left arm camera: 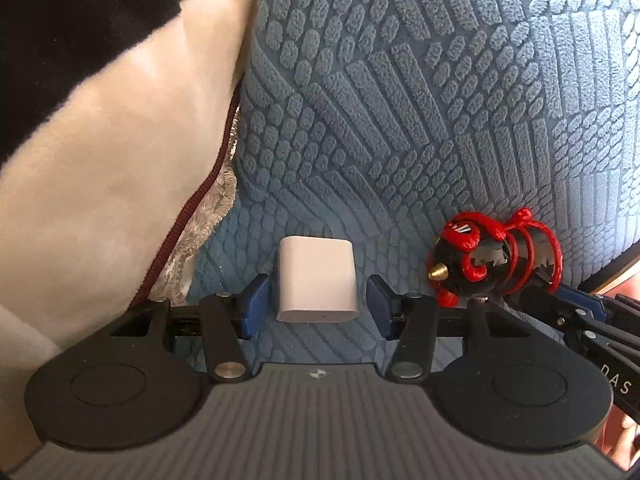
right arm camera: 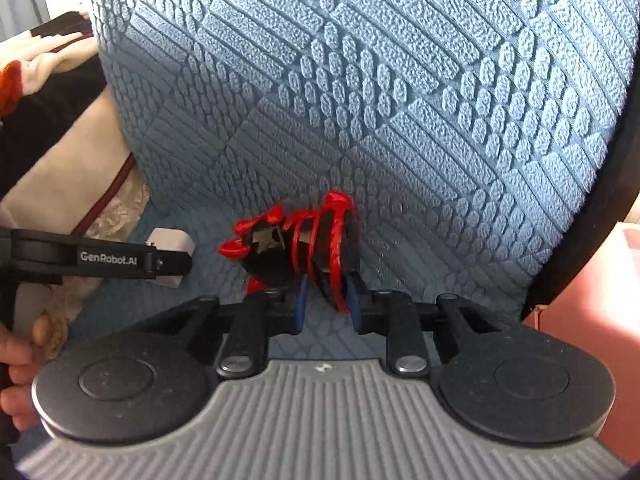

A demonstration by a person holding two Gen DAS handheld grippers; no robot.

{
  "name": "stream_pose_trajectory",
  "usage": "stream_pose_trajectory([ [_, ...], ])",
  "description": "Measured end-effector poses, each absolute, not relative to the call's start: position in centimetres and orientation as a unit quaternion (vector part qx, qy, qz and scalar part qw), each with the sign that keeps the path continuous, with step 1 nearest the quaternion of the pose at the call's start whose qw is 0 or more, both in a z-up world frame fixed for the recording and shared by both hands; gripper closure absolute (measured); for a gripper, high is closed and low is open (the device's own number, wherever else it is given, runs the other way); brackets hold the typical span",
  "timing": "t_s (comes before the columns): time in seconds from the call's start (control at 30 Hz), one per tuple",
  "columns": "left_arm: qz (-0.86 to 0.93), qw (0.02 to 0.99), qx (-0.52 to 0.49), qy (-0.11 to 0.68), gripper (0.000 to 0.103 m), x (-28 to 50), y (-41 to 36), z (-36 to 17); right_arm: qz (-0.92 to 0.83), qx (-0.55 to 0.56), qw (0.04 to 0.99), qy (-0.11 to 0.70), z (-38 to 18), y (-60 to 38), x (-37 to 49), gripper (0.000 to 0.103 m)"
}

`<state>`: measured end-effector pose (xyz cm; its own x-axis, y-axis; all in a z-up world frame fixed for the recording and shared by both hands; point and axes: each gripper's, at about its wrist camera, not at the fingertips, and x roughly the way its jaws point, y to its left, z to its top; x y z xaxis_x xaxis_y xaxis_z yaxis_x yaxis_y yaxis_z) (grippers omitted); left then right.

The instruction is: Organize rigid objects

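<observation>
Looking along the left tool (left arm camera: 316, 306), the left wrist view shows its blue pads standing apart on either side of a white rounded block (left arm camera: 316, 286). A narrow gap remains on each side of the block, so the left tool is open and grips nothing. The block rests on a blue quilted cushion (left arm camera: 400, 100) with a raised brick pattern. To the left, a cream and black fabric (left arm camera: 100, 140) with a dark red piped edge bulges over the cushion and crowds the left finger. To the right, a black figurine with red cord (left arm camera: 492, 260) lies on the cushion, near the block but apart from it. The right tool (left arm camera: 568, 308) enters from the lower right corner and reaches the rear end of the figurine.

In the right wrist view, the right tool (right arm camera: 328, 300) straddles the rear of the figurine (right arm camera: 292, 248). Its blue pads sit just beside the red cord loops. A slight gap seems to show at the pads, so the tool reads as loosened, not clamped; the contact is hard to judge. The left tool (right arm camera: 172, 260) crosses from the left edge and partly hides the white block (right arm camera: 172, 240). A hand (right arm camera: 20, 364) shows at the lower left edge. A pink box (right arm camera: 592, 340) stands beyond the cushion's dark edge on the right.
</observation>
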<state>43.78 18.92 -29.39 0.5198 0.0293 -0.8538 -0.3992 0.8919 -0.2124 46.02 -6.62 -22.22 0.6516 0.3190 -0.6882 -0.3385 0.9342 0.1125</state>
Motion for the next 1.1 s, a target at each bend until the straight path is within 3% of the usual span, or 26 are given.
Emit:
stream_pose_trajectory([
  [0.1, 0.131, 0.859, -0.174, 0.463, 0.044, 44.4, 18.8, -30.0, 0.177, -0.018, 0.908, 0.380, -22.6, -6.3, 46.1, 0.079],
  [0.17, 0.129, 0.864, -0.144, 0.464, 0.045, 45.0, 18.1, -30.2, 0.174, -0.023, 0.908, 0.380, -22.9, -6.2, 46.1, 0.085],
  [0.3, 0.128, 0.870, -0.081, 0.469, 0.054, 45.7, 16.3, -30.6, 0.173, -0.043, 0.909, 0.378, -22.8, -6.0, 46.0, 0.087],
  [0.77, 0.101, 0.871, -0.104, 0.469, 0.055, 45.2, 13.1, -30.1, 0.160, -0.060, 0.907, 0.384, -21.0, -6.9, 42.2, 0.090],
  [1.1, 0.097, 0.884, -0.106, 0.446, 0.055, 39.0, 11.2, -27.6, 0.144, -0.059, 0.915, 0.373, -19.0, -8.2, 36.2, 0.090],
])
